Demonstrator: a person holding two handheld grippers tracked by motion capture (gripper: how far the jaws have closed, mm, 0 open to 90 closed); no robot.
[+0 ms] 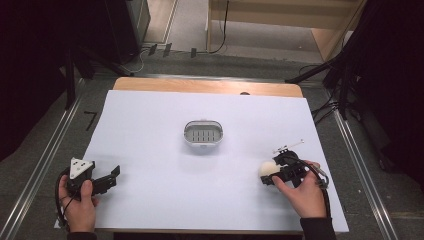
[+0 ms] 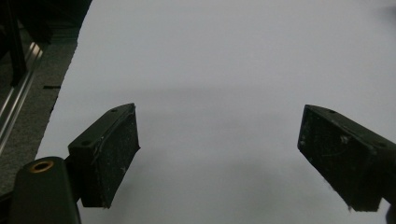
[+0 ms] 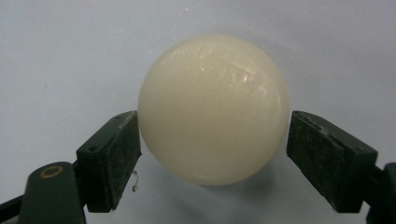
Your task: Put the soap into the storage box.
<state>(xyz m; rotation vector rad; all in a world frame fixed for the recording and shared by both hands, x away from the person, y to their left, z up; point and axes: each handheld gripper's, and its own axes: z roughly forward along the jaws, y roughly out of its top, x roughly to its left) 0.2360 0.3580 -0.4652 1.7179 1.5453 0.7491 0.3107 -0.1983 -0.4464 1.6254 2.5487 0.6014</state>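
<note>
Right gripper (image 1: 274,173) is sitting at the lower right of the high view, jaws straddling a cream ball (image 3: 212,109) on the white tabletop (image 1: 150,150); one pad is touching the ball's side, the other standing just clear, so no firm clamp. Left gripper (image 2: 219,154) is resting at lower left, jaws wide apart over bare tabletop. A small grey basket (image 1: 202,133) is sitting mid-frame, well apart from the ball.

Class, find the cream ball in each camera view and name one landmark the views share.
High view: ball at lower right, at the right hand-held gripper.
Left gripper view: not in it.
Right gripper view: ball at centre, between the jaws.
Shared landmark: the white table sheet.
</note>
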